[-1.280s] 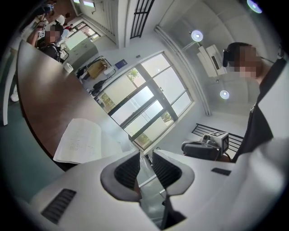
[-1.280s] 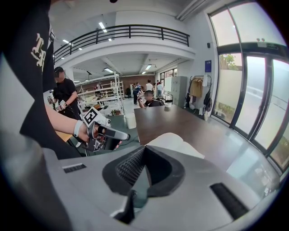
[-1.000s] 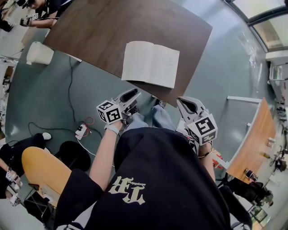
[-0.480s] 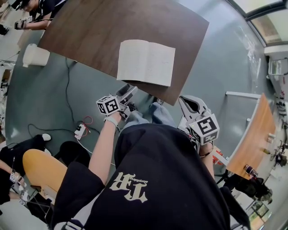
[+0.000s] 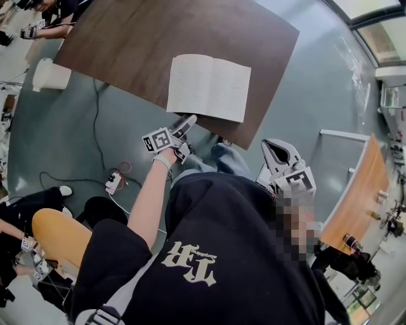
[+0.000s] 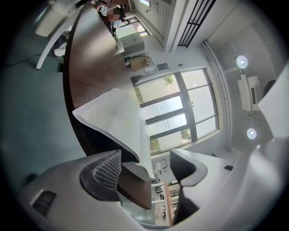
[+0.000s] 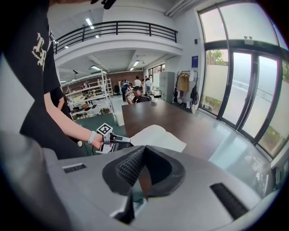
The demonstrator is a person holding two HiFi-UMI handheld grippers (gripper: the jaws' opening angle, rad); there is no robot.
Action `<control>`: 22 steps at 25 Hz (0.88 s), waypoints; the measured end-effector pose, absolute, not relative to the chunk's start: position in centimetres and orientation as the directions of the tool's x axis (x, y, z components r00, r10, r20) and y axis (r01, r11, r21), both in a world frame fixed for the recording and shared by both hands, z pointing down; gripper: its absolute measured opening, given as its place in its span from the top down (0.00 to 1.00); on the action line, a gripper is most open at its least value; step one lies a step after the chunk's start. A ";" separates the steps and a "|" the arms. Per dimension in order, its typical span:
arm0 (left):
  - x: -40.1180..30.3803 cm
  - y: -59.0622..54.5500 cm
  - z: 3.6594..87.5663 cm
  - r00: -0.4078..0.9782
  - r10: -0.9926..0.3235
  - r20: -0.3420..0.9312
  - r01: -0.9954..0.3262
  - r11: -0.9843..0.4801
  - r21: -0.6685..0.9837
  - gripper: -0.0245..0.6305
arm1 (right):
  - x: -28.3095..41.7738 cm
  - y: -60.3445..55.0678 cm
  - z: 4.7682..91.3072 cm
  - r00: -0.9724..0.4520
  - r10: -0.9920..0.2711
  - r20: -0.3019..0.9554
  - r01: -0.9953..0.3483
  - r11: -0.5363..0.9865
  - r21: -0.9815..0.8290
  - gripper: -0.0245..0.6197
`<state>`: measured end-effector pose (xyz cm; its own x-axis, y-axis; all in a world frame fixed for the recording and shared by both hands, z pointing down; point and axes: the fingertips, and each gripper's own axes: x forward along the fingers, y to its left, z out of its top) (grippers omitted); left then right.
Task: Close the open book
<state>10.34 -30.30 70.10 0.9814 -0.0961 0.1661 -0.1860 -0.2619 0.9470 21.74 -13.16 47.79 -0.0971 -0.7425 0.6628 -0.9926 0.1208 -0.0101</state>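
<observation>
An open white book (image 5: 209, 87) lies flat on the dark brown table (image 5: 127, 44), near its front edge. My left gripper (image 5: 189, 120) reaches the book's near left corner. In the left gripper view its jaws are opening wide, with the table edge and the book's lifted page corner (image 6: 115, 115) between the pads (image 6: 106, 169), which do not press on them. My right gripper (image 5: 274, 151) hangs below the table's front corner, apart from the book, with its pads together in the right gripper view (image 7: 141, 164). That view also shows the book (image 7: 156, 136) and the left gripper (image 7: 118, 140).
A power strip (image 5: 114, 184) with cables lies on the grey-green floor to the left. A white bin (image 5: 51, 75) stands by the table's left end. An orange chair (image 5: 60, 238) is behind me. A second wooden table (image 5: 355, 203) stands at the right. A person (image 5: 57, 19) sits at the far end.
My left gripper has moved from in front of my body up to the table edge at the book's near corner, and its jaws have spread. The right gripper shifted slightly right.
</observation>
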 end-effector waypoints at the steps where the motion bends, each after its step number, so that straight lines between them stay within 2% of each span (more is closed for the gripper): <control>1: 10.5 -30.3 70.4 0.981 -0.095 0.167 -0.186 -0.257 0.948 0.47 | 21.8 -13.0 47.8 -0.094 -0.741 0.665 -0.993 0.115 -0.011 0.98; 10: 11.3 -31.1 72.0 0.983 -0.079 0.165 -0.179 -0.223 0.958 0.47 | 21.4 -12.7 48.2 -0.090 -0.729 0.678 -0.994 0.109 -0.015 0.98; 22: 11.7 -32.8 70.1 0.989 -0.078 0.122 -0.139 -0.275 0.951 0.47 | 21.4 -12.9 48.8 -0.093 -0.720 0.688 -0.994 0.106 -0.023 0.98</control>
<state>11.75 -32.85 70.10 0.9894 -0.0777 0.1224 -0.1393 -0.2749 0.9513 21.36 -12.92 48.76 -0.0926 -0.7202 0.6876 -0.9941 0.1060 -0.0228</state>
